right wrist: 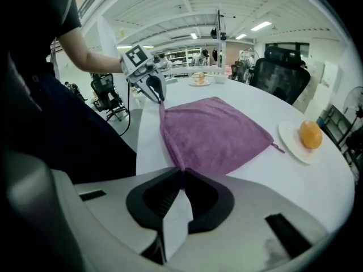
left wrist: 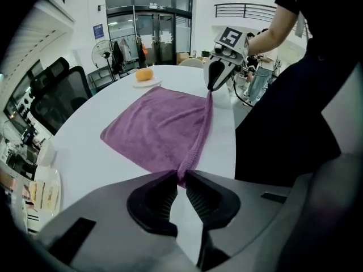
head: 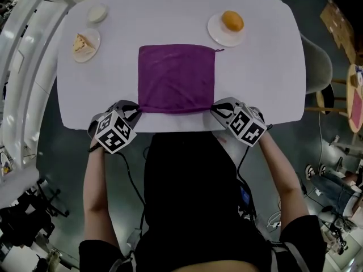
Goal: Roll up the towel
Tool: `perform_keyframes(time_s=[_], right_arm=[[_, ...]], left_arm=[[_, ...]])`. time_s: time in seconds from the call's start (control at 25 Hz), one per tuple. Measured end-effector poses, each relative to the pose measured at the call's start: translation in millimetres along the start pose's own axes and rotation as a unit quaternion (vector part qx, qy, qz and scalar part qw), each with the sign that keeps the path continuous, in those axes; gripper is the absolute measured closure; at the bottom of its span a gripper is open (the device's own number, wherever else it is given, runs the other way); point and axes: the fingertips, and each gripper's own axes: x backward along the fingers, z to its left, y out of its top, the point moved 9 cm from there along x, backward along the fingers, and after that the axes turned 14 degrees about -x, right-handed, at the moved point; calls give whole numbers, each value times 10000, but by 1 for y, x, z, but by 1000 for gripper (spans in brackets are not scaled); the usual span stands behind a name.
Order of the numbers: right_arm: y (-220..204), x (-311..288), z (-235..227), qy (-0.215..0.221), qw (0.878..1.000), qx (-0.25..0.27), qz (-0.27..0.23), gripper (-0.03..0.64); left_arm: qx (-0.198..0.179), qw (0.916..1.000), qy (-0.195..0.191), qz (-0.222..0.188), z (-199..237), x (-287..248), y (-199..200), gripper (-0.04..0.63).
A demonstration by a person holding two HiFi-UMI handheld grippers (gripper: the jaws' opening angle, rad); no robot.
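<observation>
Left tool [head: 136, 110] and right tool [head: 216, 107] are clamping the near corners of the towel [head: 177, 75], starting the roll; next probably needs curling that edge forward evenly.

the towel [head: 177, 78] is purple cloth with a soft, napped, matt pile and a stitched hem along its edge. the table [head: 255, 78] top is white and smooth, matt with a faint sheen. the left gripper [left wrist: 180, 177] and right gripper [right wrist: 182, 171] have smooth, matt grey plastic shells; their pads [left wrist: 169, 196] are black, ribbed and rubbery-looking. the marker cube [head: 113, 132] faces are flat, matt, printed black and white. the plate [head: 214, 32] is white, smooth and slightly glossy.
</observation>
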Motion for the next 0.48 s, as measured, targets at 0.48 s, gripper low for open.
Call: perform_keyframes(time_s=[0.48], right_arm=[[19, -9, -39, -324, 9990, -299, 40, 584]], left_arm=[[408, 9981, 462, 50, 43, -11, 1, 543]])
